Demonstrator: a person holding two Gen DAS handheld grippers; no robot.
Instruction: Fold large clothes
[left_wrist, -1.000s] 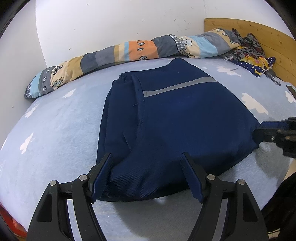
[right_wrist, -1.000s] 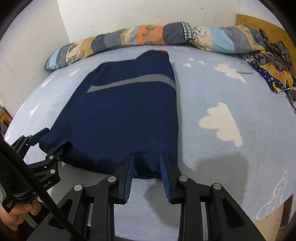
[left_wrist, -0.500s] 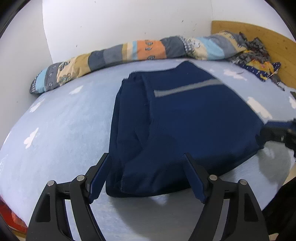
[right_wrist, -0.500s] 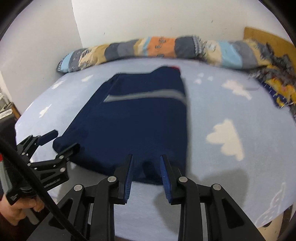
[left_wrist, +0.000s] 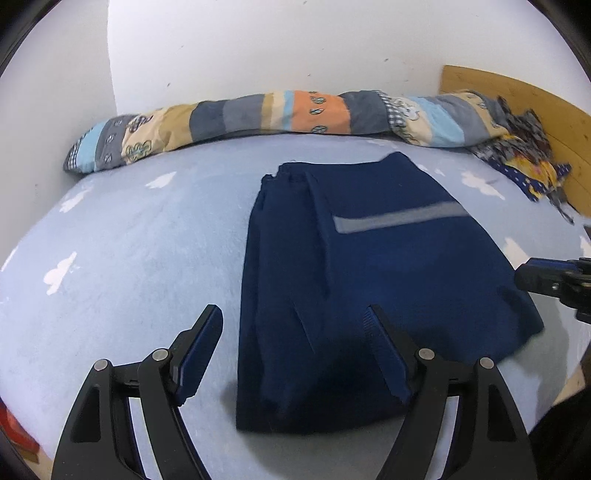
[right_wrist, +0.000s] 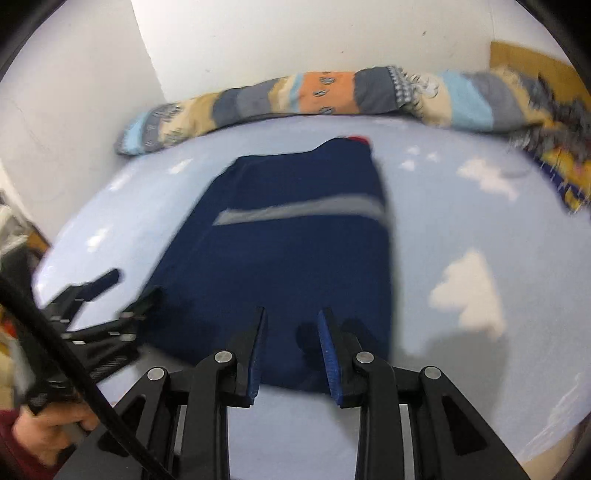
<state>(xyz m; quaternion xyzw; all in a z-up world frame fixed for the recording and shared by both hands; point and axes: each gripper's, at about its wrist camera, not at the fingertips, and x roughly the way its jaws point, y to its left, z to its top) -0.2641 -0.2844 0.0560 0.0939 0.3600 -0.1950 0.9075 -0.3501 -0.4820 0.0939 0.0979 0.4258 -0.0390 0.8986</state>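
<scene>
A navy garment (left_wrist: 388, 266) with a grey stripe lies folded flat on the pale blue cloud-print sheet (left_wrist: 140, 258). My left gripper (left_wrist: 293, 314) hovers open over its near left corner. One finger is above the bare sheet, the other above the cloth, and nothing is between the pads. My right gripper (right_wrist: 292, 314) hangs over the garment's (right_wrist: 295, 258) near right edge with its jaws narrowly apart. It is open, and its shadow falls on the cloth below. Each gripper shows at the edge of the other's view: left gripper (right_wrist: 133, 286), right fingers (left_wrist: 535, 277).
A rolled patchwork quilt (left_wrist: 277, 118) runs along the white wall at the far side. A heap of patterned clothes (left_wrist: 524, 158) lies by the wooden headboard (left_wrist: 535, 96) at the right. A hand (right_wrist: 48, 432) holds the left gripper at the bed's near edge.
Both grippers have lifted and drawn back from the garment's near edge. The left one has slid left, so its left finger now stands over bare sheet. The garment lies unmoved.
</scene>
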